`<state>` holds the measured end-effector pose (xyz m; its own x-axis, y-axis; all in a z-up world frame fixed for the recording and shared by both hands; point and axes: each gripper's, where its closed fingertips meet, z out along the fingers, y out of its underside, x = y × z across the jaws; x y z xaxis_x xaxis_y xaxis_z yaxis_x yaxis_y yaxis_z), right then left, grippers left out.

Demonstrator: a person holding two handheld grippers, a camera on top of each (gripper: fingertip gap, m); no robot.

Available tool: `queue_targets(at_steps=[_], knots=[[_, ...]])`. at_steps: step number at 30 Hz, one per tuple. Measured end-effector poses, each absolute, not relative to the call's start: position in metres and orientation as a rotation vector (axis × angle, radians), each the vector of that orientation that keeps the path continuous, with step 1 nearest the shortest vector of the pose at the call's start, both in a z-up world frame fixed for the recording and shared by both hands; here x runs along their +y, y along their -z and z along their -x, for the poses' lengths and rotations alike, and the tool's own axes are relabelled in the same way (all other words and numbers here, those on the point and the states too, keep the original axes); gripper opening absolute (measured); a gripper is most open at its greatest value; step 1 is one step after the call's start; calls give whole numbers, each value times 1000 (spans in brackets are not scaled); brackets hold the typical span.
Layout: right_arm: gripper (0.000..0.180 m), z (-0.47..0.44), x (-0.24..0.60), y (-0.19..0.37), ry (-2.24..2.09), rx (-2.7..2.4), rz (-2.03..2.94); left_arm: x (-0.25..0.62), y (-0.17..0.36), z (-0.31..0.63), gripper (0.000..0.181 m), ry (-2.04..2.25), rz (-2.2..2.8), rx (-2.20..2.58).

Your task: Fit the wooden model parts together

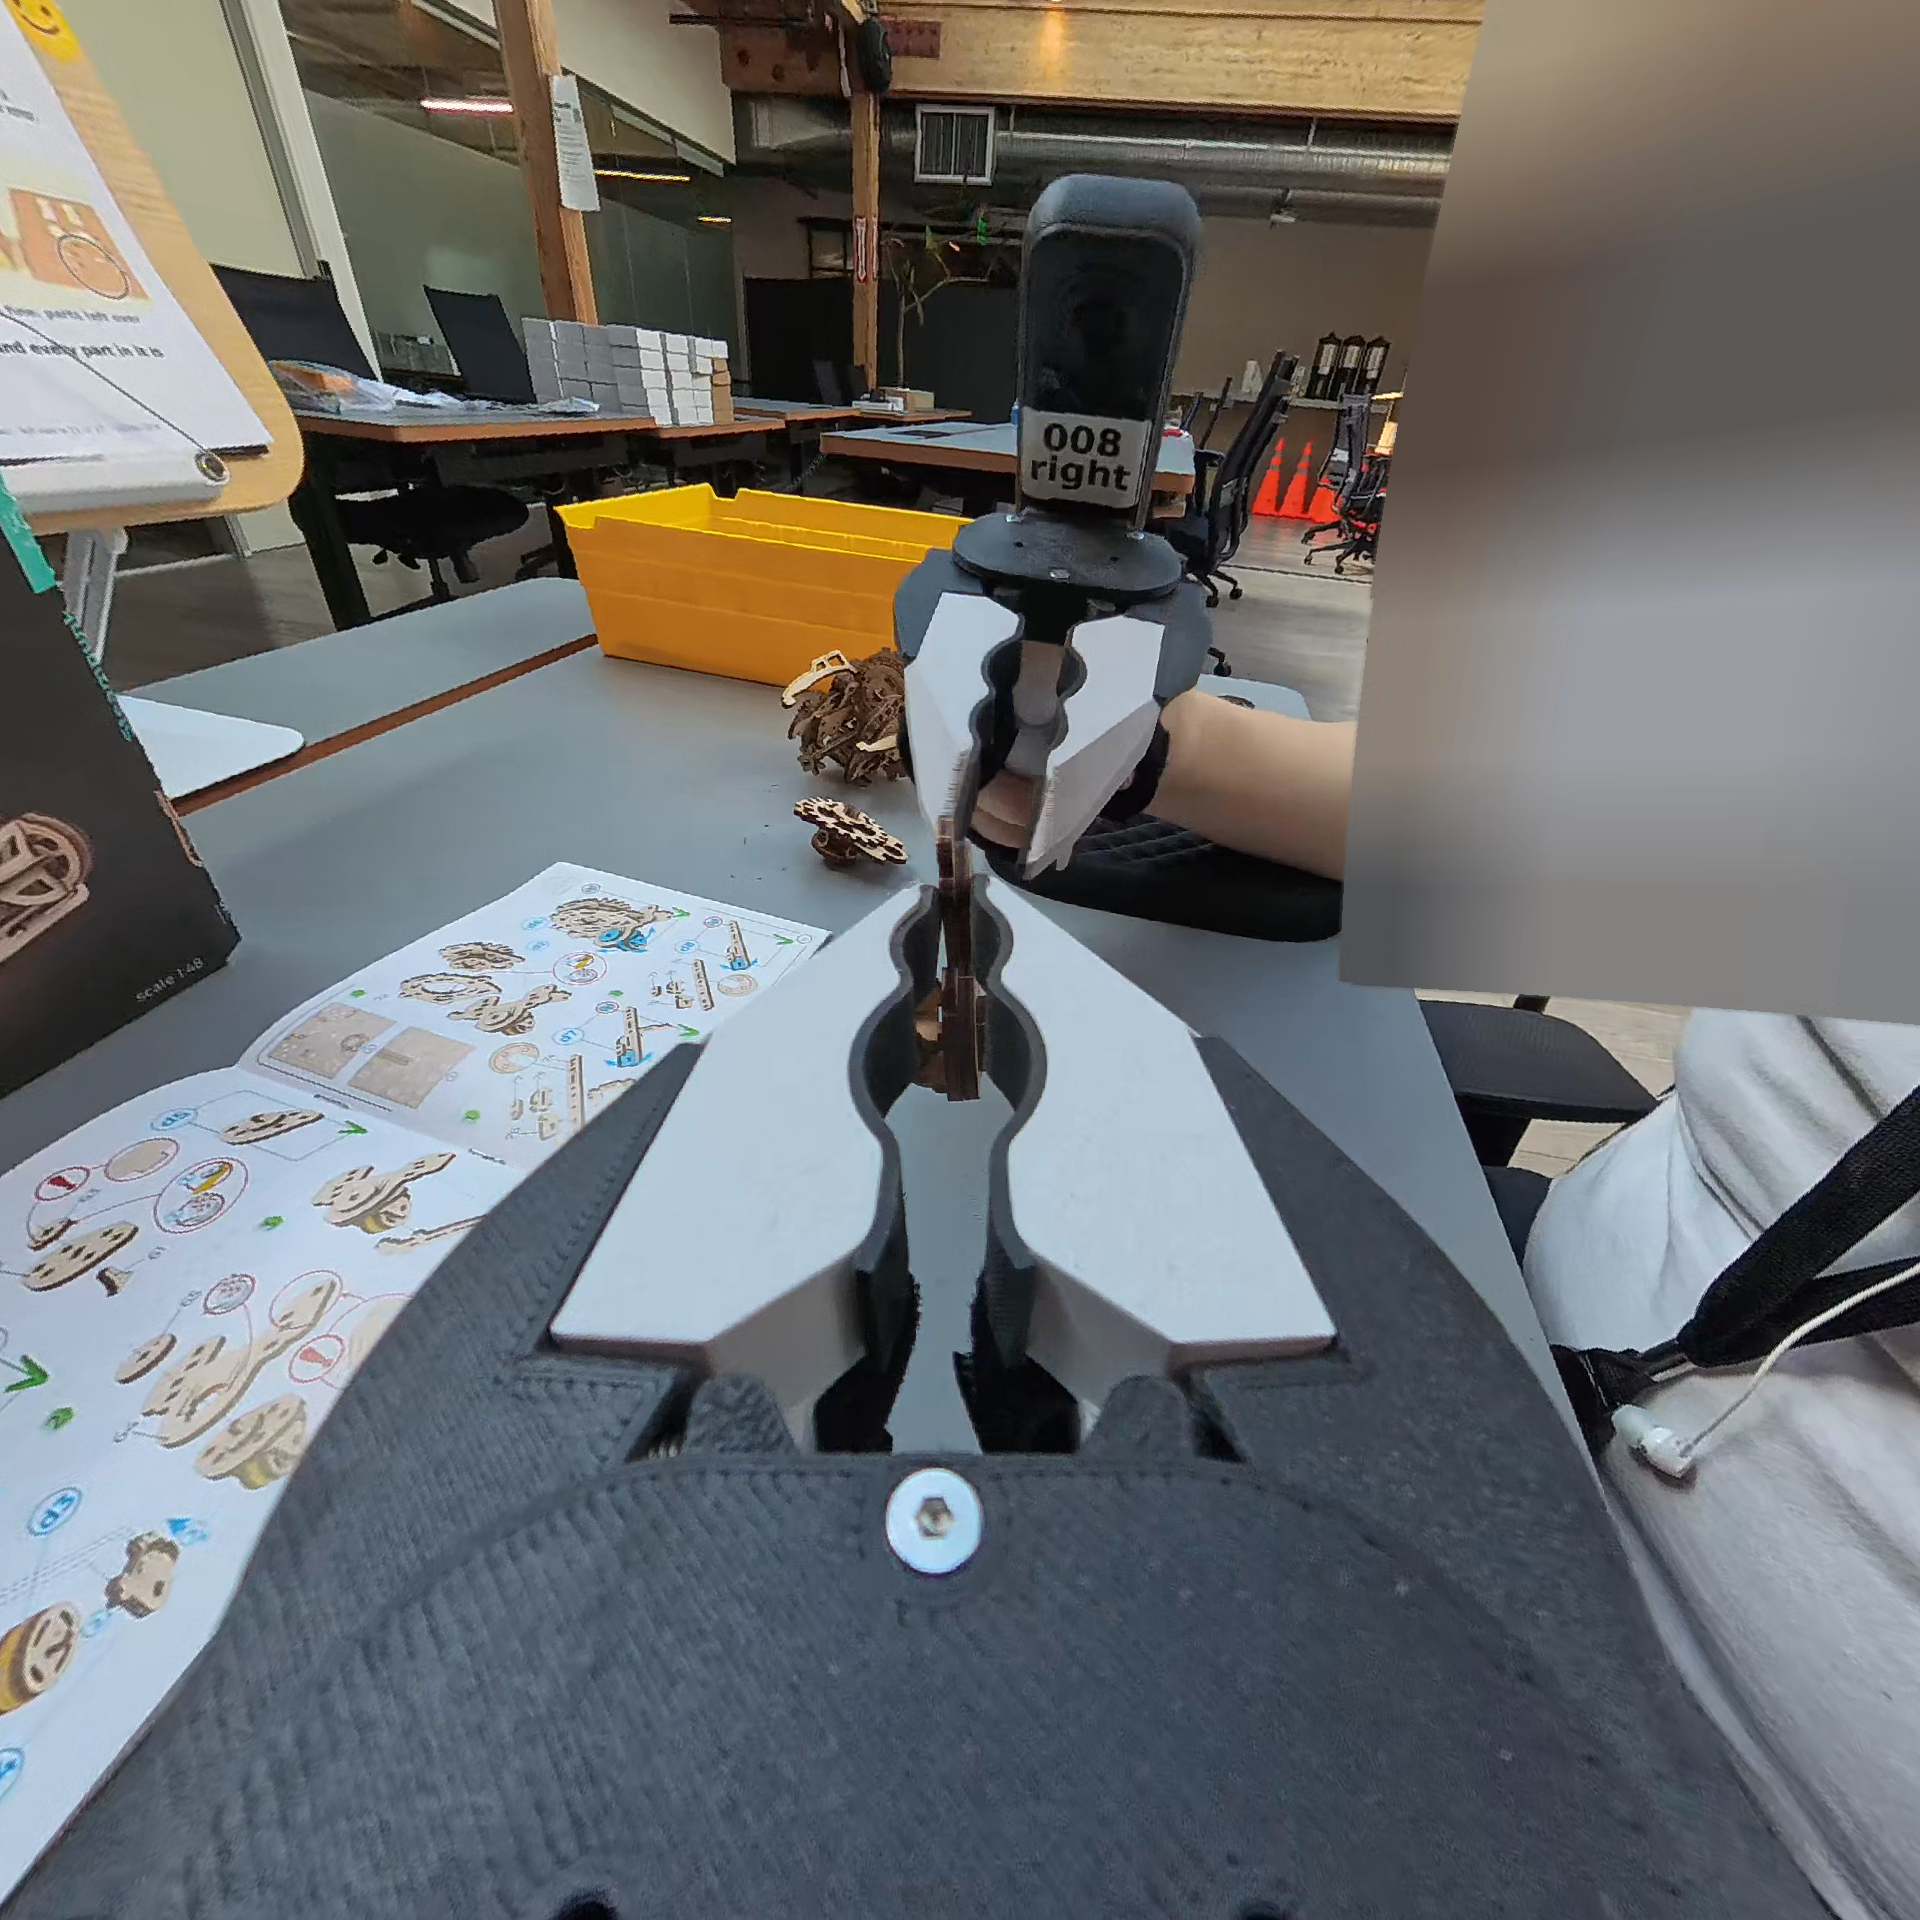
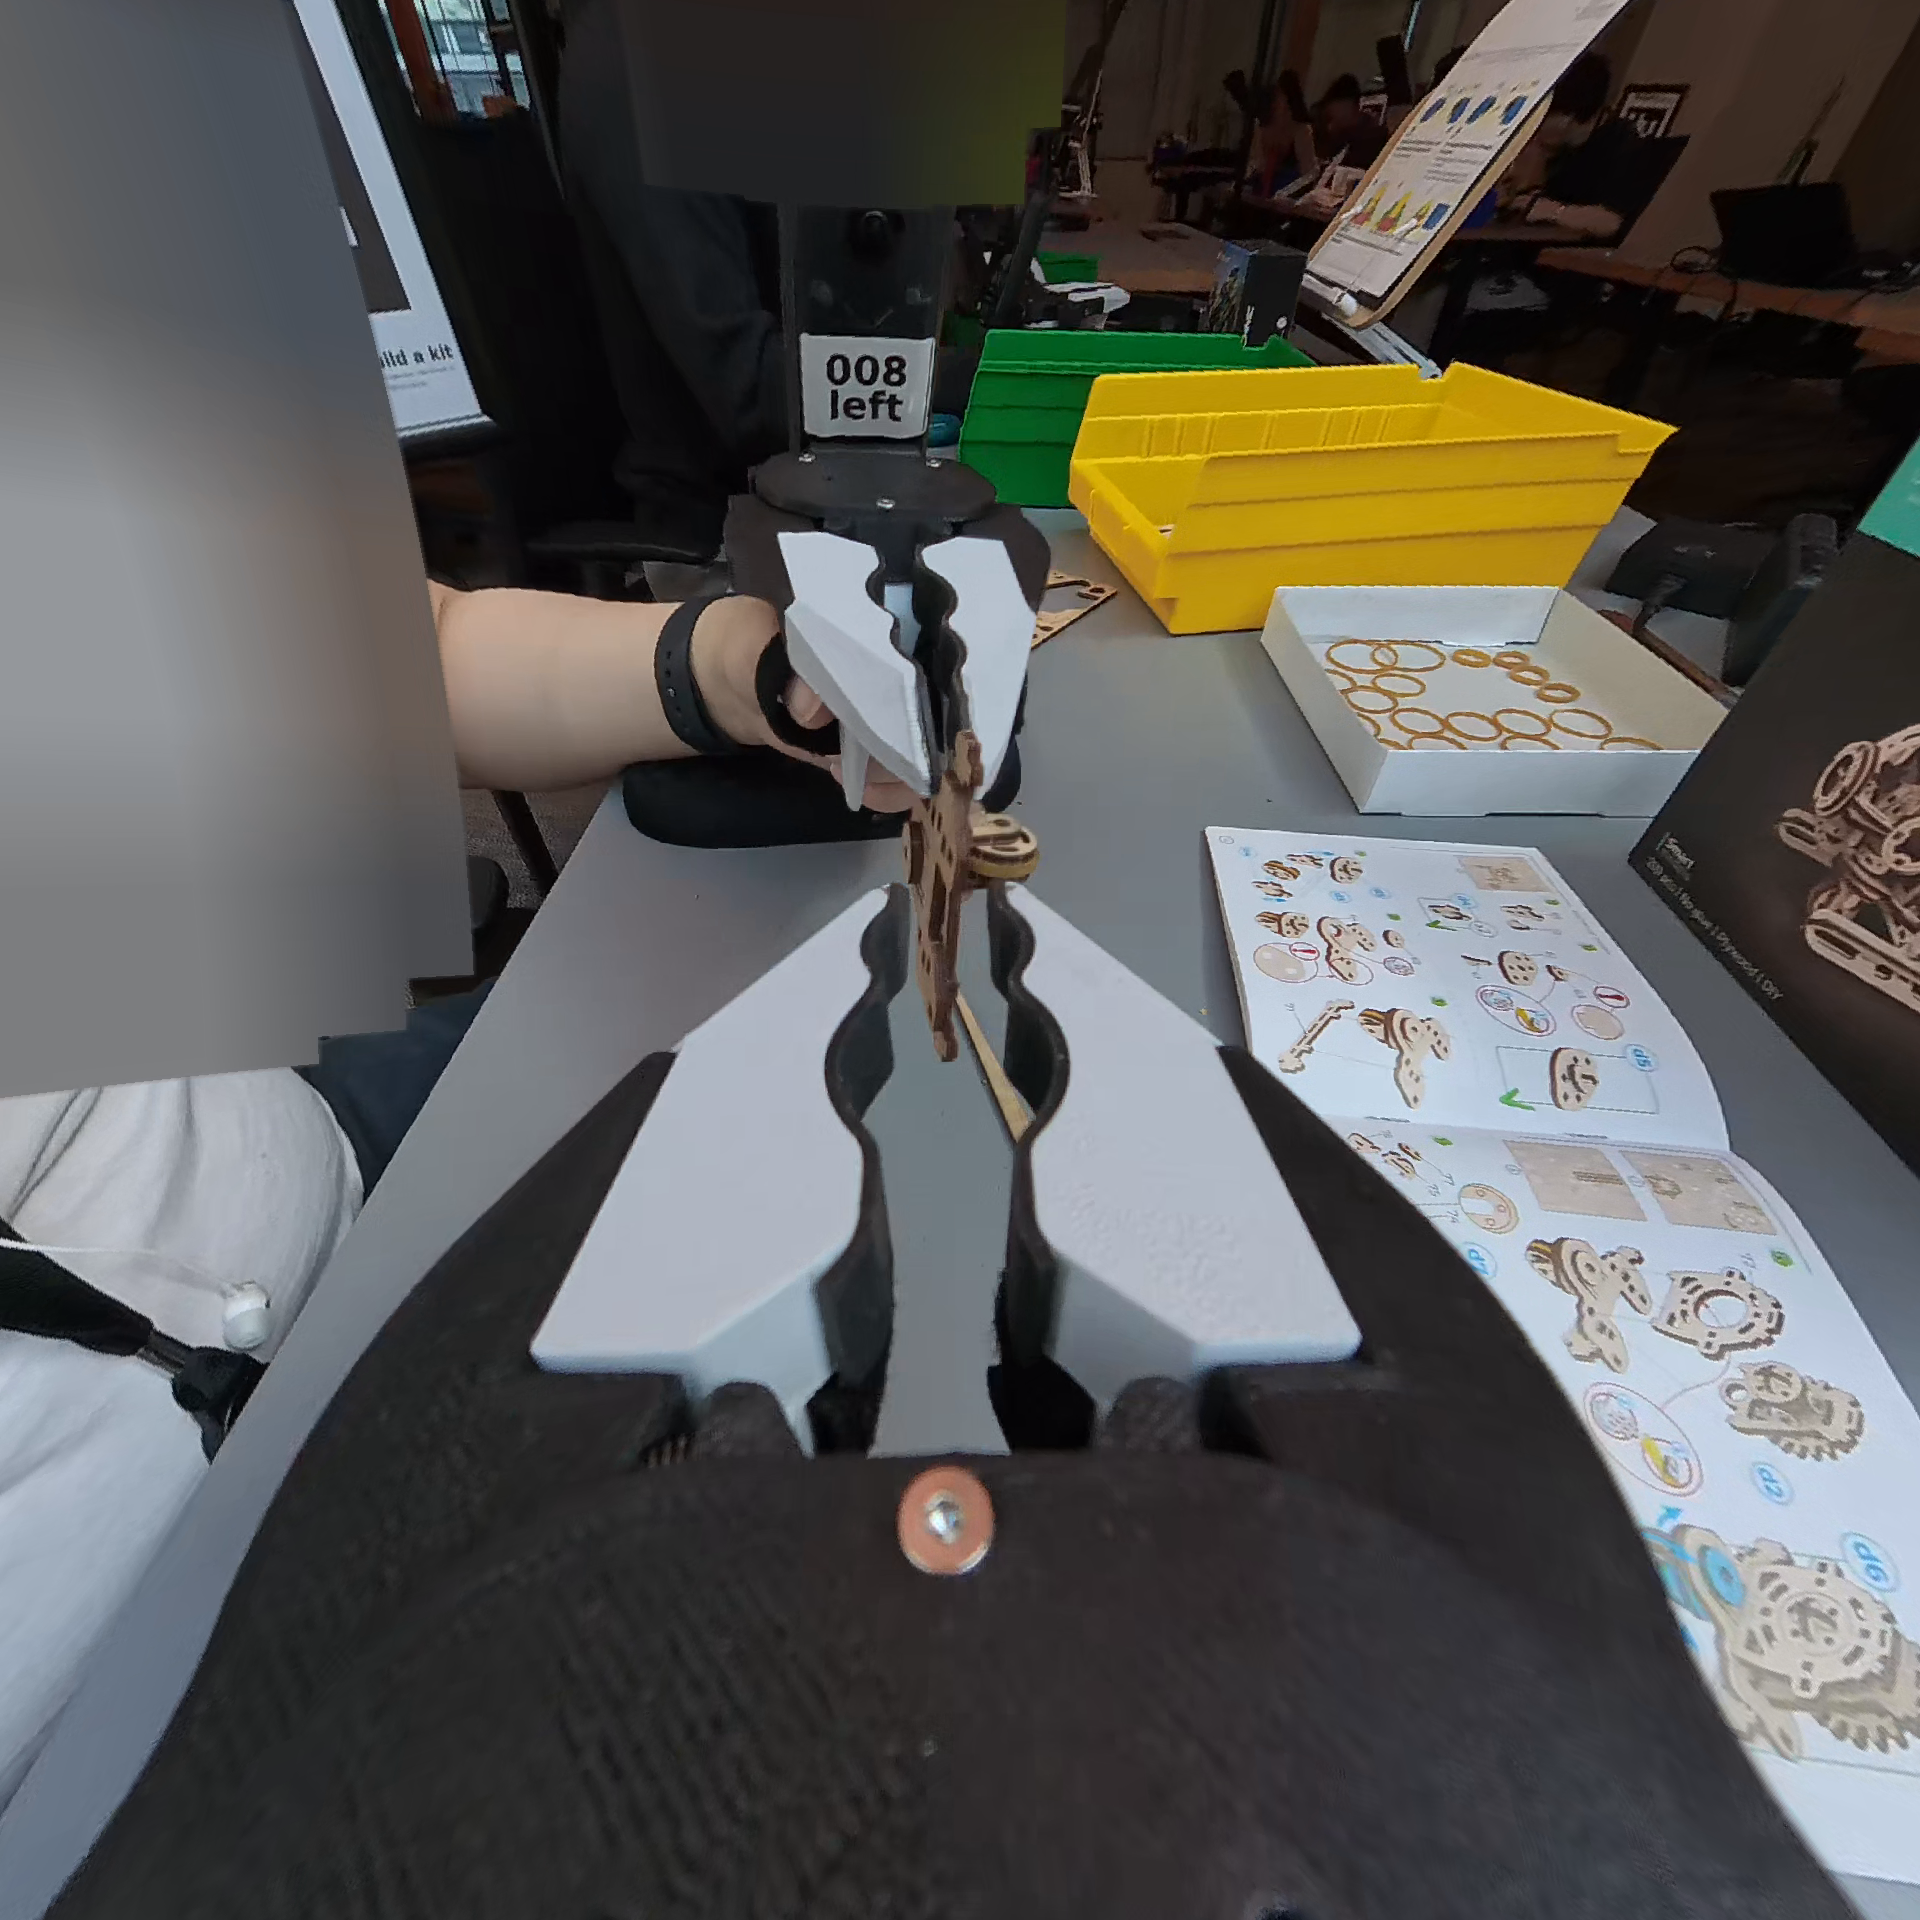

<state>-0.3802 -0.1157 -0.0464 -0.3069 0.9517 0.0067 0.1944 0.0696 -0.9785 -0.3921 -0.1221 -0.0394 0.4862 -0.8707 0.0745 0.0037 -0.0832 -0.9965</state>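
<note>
A flat wooden part with round holes (image 2: 940, 935) hangs in the air between the two grippers, which face each other tip to tip. A small wooden disc (image 2: 1003, 854) sits on its side and a thin stick (image 2: 992, 1070) slants off its lower end. My left gripper (image 1: 949, 896) is shut on the part, seen edge-on (image 1: 958, 1018); in the right wrist view it (image 2: 940, 779) pinches the part's top. My right gripper (image 2: 940, 904) is closed narrowly on the part's other end and appears farther off in the left wrist view (image 1: 997, 847).
On the grey table lie an open instruction booklet (image 1: 364, 1143), a built wooden assembly (image 1: 847, 717), a small gear piece (image 1: 847, 831) and a black wrist pad (image 1: 1164, 883). A yellow bin (image 2: 1351, 499), a green bin (image 2: 1039, 405), a white tray (image 2: 1507, 795) of wooden rings and the kit box (image 2: 1818, 831) stand behind.
</note>
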Motion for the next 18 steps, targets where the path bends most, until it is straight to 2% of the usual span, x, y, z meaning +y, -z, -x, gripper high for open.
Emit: queue_targets(at_steps=[3,6,18], knots=[[16,384,-115,46,-1388,-1572,1215,-124,44,387,3,879,1487,825],[2,385,-119,56,-1403,-1625,1255,-123,49,386,3,861,1503,841],[2,387,-120,72,-1365,-1713,1193,-122,67,389,3,930,1561,886]])
